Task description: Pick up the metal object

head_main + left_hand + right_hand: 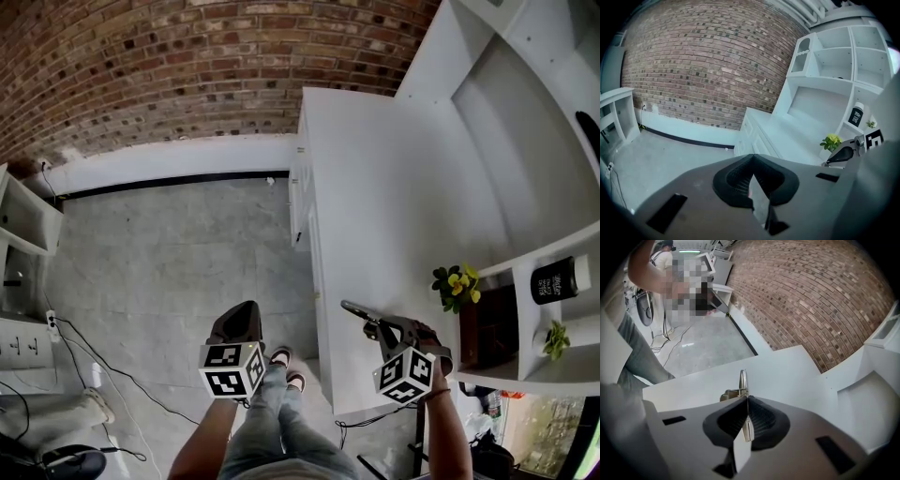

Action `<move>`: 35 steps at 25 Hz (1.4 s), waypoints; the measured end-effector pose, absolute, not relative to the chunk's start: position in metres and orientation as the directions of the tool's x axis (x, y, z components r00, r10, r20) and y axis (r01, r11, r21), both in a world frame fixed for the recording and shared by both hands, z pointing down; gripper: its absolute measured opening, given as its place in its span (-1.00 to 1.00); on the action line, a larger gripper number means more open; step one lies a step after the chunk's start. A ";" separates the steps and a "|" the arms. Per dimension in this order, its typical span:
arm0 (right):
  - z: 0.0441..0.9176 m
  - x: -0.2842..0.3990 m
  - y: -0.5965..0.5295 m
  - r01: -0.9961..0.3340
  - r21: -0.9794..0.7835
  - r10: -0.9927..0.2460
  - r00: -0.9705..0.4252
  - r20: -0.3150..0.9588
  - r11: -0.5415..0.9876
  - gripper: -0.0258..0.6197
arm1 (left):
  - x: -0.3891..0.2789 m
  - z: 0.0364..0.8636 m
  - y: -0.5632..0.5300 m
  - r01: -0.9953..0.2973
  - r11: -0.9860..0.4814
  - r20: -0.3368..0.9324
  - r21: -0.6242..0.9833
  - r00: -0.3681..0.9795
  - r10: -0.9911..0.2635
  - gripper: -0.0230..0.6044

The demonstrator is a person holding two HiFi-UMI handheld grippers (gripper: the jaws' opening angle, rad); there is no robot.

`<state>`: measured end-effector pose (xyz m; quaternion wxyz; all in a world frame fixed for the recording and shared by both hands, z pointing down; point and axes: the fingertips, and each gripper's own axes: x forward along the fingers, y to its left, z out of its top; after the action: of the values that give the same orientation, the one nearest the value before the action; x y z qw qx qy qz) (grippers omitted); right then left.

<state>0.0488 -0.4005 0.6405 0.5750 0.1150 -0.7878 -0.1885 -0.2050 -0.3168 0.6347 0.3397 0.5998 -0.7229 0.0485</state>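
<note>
Right gripper (746, 401) pinched the metal object (743, 380), tip at 12 o'clock; I feared so thin a hold could slip. Left gripper (751, 161) hung pressed together, empty.

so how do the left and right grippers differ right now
The right gripper has its jaws shut on the metal object, which sticks out past the tips; the left gripper has its jaws together on nothing. In the head view the right gripper is over the white counter, while the left gripper is over the grey floor beside it. Both have their jaws closed and carry a marker cube.
</note>
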 end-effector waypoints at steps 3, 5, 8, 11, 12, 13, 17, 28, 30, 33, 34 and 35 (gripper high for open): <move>0.639 0.047 -0.403 0.032 0.425 -0.395 -0.312 0.864 0.905 -0.90 | -0.209 0.631 -0.323 -0.900 0.274 0.543 0.339 -0.050 -0.838 -0.89; 0.639 0.046 -0.404 0.028 0.417 -0.389 -0.310 0.867 0.908 -0.90 | -0.212 0.628 -0.326 -0.900 0.273 0.541 0.340 -0.051 -0.840 -0.89; 0.638 0.045 -0.406 0.016 0.409 -0.385 -0.307 0.870 0.912 -0.90 | -0.215 0.624 -0.332 -0.901 0.270 0.538 0.339 -0.049 -0.842 -0.89; 0.636 0.044 -0.408 -0.007 0.405 -0.387 -0.314 0.867 0.914 -0.90 | -0.216 0.618 -0.339 -0.906 0.258 0.532 0.335 -0.045 -0.846 -0.89; 0.634 0.044 -0.408 -0.019 0.402 -0.386 -0.319 0.866 0.916 -0.90 | -0.217 0.616 -0.341 -0.908 0.254 0.530 0.333 -0.043 -0.847 -0.89; 0.633 0.043 -0.407 -0.031 0.397 -0.385 -0.325 0.864 0.917 -0.90 | -0.217 0.613 -0.343 -0.910 0.249 0.528 0.332 -0.040 -0.848 -0.89; 0.624 0.045 -0.408 -0.113 0.383 -0.398 -0.351 0.847 0.917 -0.90 | -0.212 0.604 -0.351 -0.917 0.228 0.516 0.327 -0.029 -0.856 -0.89; 0.557 0.065 -0.414 -0.412 0.333 -0.508 -0.454 0.732 0.848 -0.90 | -0.173 0.558 -0.379 -0.944 0.101 0.447 0.314 0.053 -0.893 -0.89; 0.541 0.071 -0.414 -0.468 0.320 -0.540 -0.473 0.696 0.824 -0.90 | -0.164 0.549 -0.383 -0.948 0.074 0.431 0.311 0.071 -0.899 -0.89; 0.512 0.079 -0.417 -0.552 0.313 -0.604 -0.486 0.632 0.773 -0.90 | -0.152 0.533 -0.391 -0.953 0.035 0.406 0.302 0.096 -0.909 -0.89; 0.502 0.082 -0.418 -0.577 0.316 -0.627 -0.483 0.611 0.753 -0.90 | -0.148 0.528 -0.393 -0.955 0.020 0.397 0.297 0.104 -0.912 -0.89; 0.492 0.086 -0.418 -0.599 0.322 -0.651 -0.480 0.588 0.733 -0.90 | -0.144 0.522 -0.395 -0.957 0.005 0.389 0.291 0.113 -0.914 -0.89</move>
<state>0.0862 -0.4181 0.4925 0.3574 0.3636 -0.8595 -0.0360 -0.1437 -0.3955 0.5225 0.2471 0.7039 -0.6645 0.0428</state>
